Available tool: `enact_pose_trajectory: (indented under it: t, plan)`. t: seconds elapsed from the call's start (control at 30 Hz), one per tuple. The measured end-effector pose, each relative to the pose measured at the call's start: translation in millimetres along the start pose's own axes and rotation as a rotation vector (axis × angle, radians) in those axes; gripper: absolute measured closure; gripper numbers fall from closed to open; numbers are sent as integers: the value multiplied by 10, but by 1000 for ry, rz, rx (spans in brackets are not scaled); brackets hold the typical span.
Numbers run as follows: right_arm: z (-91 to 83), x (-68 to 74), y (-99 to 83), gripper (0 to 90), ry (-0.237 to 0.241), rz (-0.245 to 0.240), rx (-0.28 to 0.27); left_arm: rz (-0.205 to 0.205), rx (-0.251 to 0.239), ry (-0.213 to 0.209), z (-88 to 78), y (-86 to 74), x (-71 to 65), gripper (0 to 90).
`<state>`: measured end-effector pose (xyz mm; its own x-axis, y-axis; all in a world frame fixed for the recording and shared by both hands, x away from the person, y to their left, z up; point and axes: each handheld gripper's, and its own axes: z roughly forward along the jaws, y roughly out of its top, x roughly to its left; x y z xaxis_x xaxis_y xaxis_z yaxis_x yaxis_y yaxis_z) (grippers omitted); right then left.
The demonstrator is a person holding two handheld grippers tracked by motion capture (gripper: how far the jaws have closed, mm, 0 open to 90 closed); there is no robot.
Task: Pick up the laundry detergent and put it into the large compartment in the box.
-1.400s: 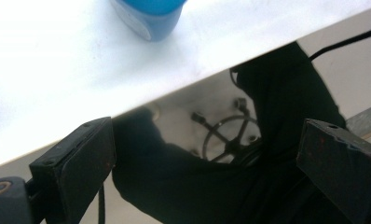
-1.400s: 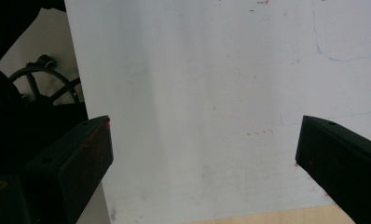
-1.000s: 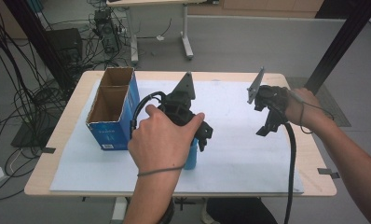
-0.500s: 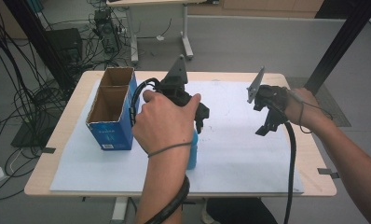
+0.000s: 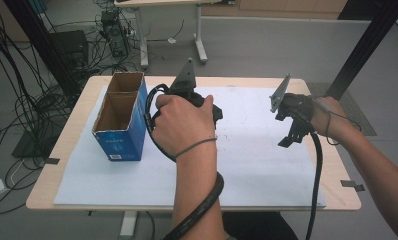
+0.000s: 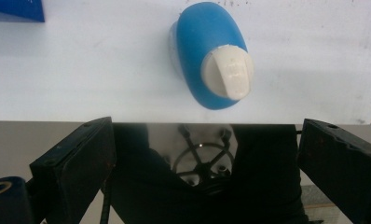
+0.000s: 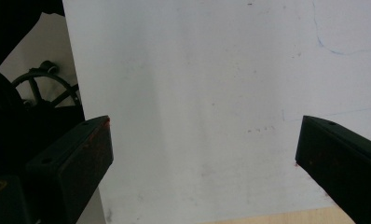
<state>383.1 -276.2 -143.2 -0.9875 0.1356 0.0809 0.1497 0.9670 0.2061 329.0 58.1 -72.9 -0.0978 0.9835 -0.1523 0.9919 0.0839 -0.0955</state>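
left gripper view looks down on a blue bottle (image 6: 209,56) standing upright on the white sheet (image 6: 81,70), seen from straight above: an oval, glossy blue body with an off-white, ribbed flip cap (image 6: 228,70) set toward one end of the top. the bottle sits beyond the tips of the left gripper's (image 6: 204,154) fingers (image 6: 76,163), roughly centred between them but clear of both; the fingers are spread wide with nothing between them. a corner of the blue cardboard box (image 6: 16,9) shows far off past the finger at the left of this view.

high view has the left hand (image 5: 179,125) over the middle of the worktop (image 5: 72,145), covering the bottle, with the open-topped, two-compartment box (image 5: 119,117) just beside it, on its outer side. the right gripper (image 5: 292,135) is held well apart from the left one, above bare sheet.

right gripper view shows its fingers (image 7: 72,163) also set wide apart, with plain white sheet between and beyond them and a strip of wooden worktop edge below the tips.
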Motion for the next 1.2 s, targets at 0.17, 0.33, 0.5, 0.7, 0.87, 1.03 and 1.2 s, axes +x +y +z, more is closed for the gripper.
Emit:
enact_pose_trajectory:
  t: [0.17,0.33,0.5,0.7,0.87,1.03,1.2]
  plan:
    - [14,-24,-88,39,7,-2,-12,-24,-3,2,14,44,-87,51]
    - [4,-23,-155,40,8,-6,-20,-35,0,26,53,120,-295,51]
    - [1,-27,-208,39,11,-2,-29,-56,3,72,98,165,-432,59]
    - [42,-30,-222,40,17,-12,-29,-101,-1,78,177,204,-416,49]
    - [62,-27,-239,40,22,-10,-34,-130,7,59,288,244,-330,49]
    - [93,-40,-269,39,25,-8,-34,-139,17,38,407,276,-262,48]
    - [116,-46,-282,38,25,-8,-34,-138,23,44,497,311,-292,49]
